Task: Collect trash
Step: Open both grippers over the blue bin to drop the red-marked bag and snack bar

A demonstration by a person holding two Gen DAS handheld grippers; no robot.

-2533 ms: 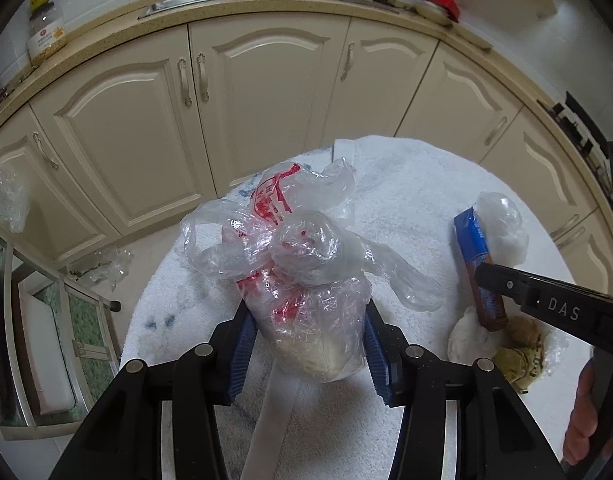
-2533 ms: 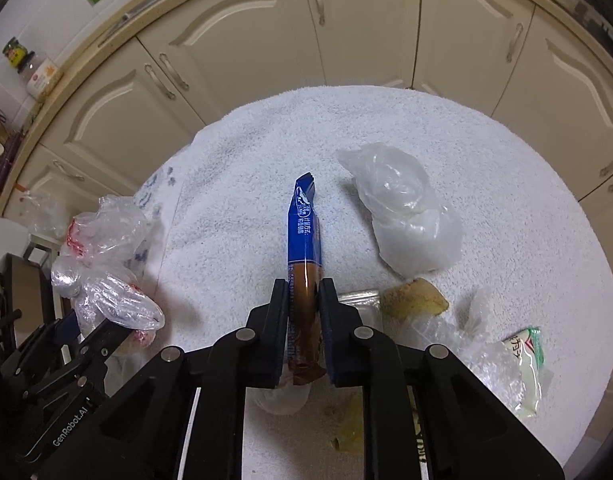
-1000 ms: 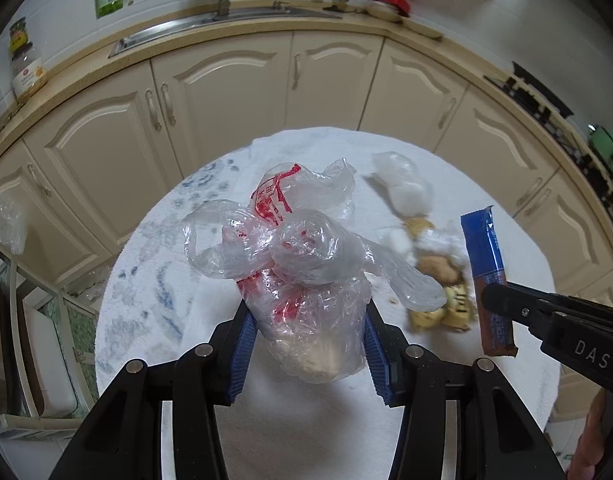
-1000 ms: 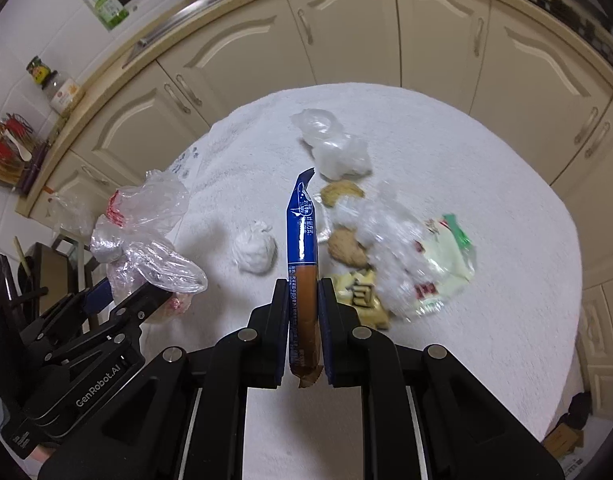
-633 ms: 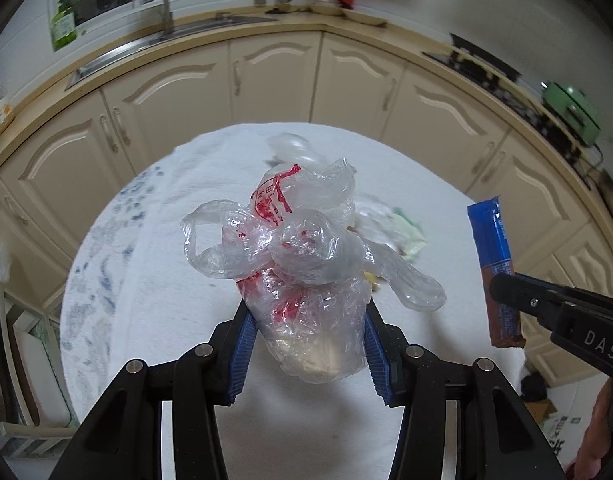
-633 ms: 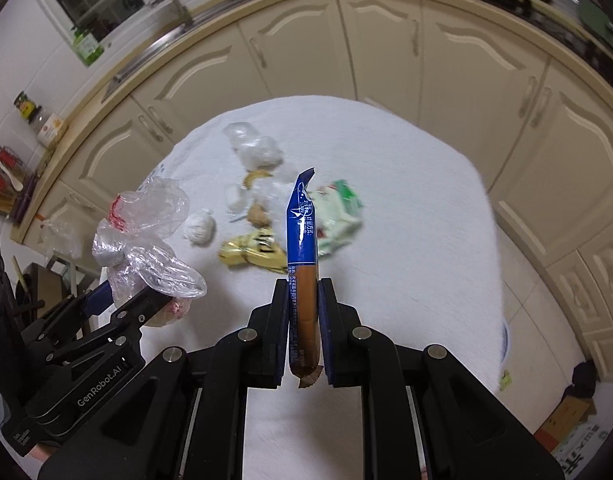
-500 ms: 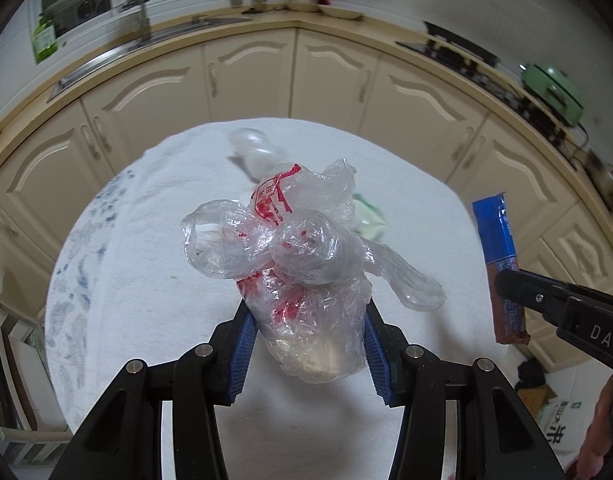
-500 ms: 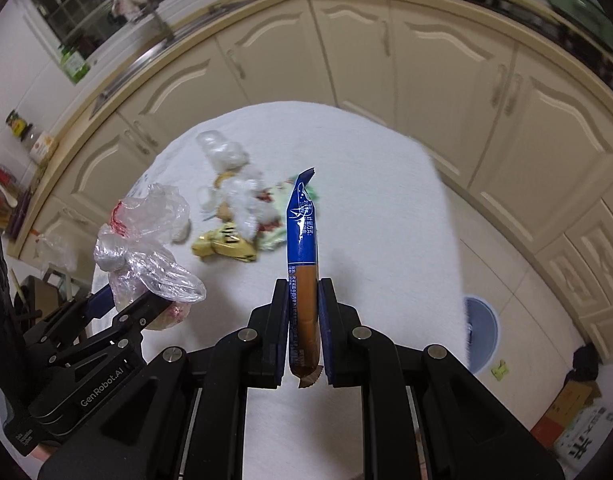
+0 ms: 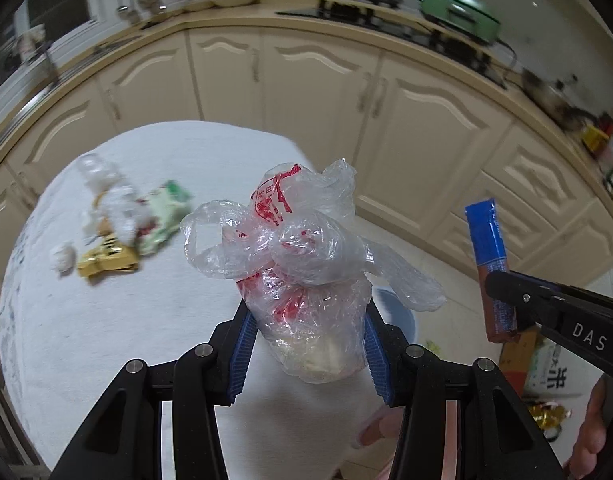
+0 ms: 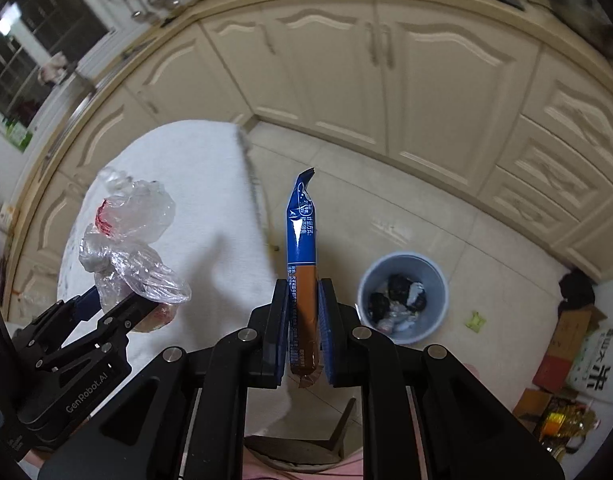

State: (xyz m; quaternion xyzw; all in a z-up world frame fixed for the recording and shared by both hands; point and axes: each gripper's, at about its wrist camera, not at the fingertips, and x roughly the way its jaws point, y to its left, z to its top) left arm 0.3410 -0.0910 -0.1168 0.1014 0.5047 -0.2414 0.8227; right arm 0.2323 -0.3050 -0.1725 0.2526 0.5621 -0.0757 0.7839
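Your left gripper point(image 9: 306, 336) has its fingers clamped on the knotted plastic bag point(image 9: 302, 256) over the tabletop point(image 9: 106, 320) edge, your right gripper point(image 10: 304, 332) pinches the blue wrapper point(image 10: 302, 248) beside the floor bin point(image 10: 402, 296).

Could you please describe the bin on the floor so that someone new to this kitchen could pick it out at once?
Look at the tiled floor between the cream cabinets and the white-covered table. There stands a round, pale blue bin, open-topped, with dark and white scraps already inside. The cardboard boxes nearby are brown and angular; this is the only round blue container.
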